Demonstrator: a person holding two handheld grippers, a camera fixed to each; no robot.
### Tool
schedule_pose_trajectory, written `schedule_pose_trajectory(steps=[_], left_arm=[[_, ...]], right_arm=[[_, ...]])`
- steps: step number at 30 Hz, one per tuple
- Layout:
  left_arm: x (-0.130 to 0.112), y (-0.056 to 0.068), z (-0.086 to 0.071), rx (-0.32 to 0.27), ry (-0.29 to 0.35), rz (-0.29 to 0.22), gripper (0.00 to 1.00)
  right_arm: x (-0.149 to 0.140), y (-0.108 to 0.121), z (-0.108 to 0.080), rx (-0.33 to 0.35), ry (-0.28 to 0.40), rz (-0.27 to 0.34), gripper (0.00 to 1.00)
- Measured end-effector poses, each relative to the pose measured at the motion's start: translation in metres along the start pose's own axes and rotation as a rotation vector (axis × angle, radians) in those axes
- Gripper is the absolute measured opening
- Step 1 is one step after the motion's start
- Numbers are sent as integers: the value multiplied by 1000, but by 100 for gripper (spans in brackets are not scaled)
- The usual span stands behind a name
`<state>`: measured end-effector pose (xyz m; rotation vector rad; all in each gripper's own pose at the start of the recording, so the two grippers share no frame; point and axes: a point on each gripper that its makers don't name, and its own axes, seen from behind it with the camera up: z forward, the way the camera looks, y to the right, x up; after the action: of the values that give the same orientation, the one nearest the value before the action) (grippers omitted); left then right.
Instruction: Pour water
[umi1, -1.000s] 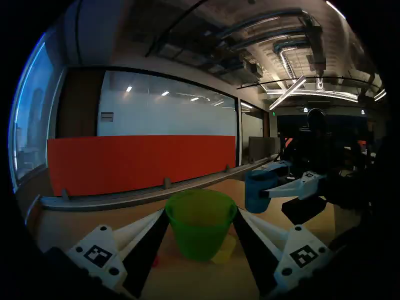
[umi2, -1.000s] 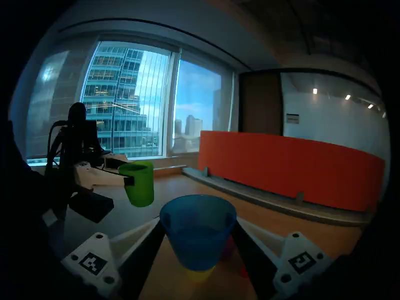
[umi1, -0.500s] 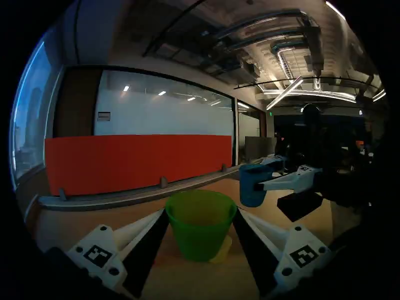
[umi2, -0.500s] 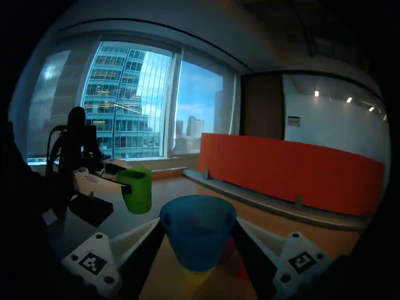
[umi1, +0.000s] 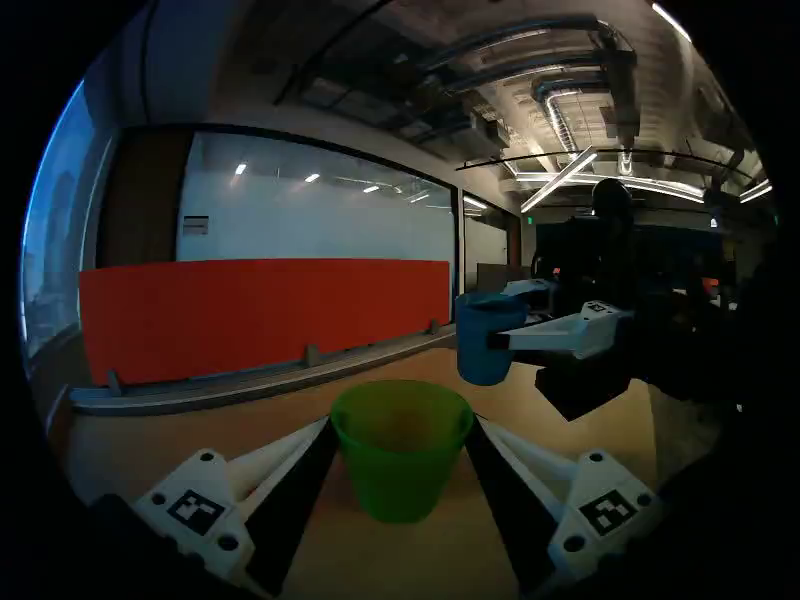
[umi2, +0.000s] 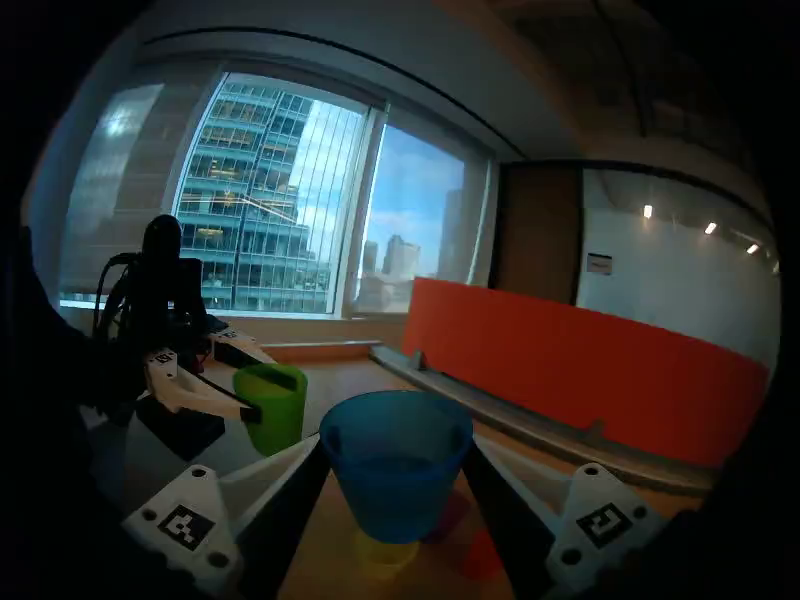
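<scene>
In the left gripper view my left gripper (umi1: 402, 452) is shut on a green cup (umi1: 402, 445), held upright above the wooden table (umi1: 180, 440). Farther off to the right, the right gripper (umi1: 500, 335) holds a blue cup (umi1: 485, 337), slightly higher than the green one. In the right gripper view my right gripper (umi2: 396, 478) is shut on that blue cup (umi2: 396, 470), upright, with liquid showing inside. To the left there, the left gripper (umi2: 262, 403) holds the green cup (umi2: 270, 405), lower than the blue cup's rim.
A long orange panel (umi1: 260, 310) and a grey rail (umi1: 250, 380) border the table's far edge. Tall windows (umi2: 260, 200) lie behind the left gripper. Yellow (umi2: 385, 550) and red (umi2: 480, 555) items sit on the table (umi2: 340, 550) beneath the blue cup.
The blue cup has risen and come closer to the green cup. In the right gripper view the green cup has dropped lower and the view has tilted upward.
</scene>
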<state>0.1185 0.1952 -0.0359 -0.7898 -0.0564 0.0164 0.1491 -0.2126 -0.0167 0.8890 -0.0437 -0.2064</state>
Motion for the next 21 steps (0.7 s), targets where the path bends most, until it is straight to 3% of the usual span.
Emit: schedule_pose_trajectory(steps=[21], left_arm=[[-7, 18, 6, -45, -7, 1, 87]], right_arm=[[35, 17, 3, -9, 18, -197, 89]])
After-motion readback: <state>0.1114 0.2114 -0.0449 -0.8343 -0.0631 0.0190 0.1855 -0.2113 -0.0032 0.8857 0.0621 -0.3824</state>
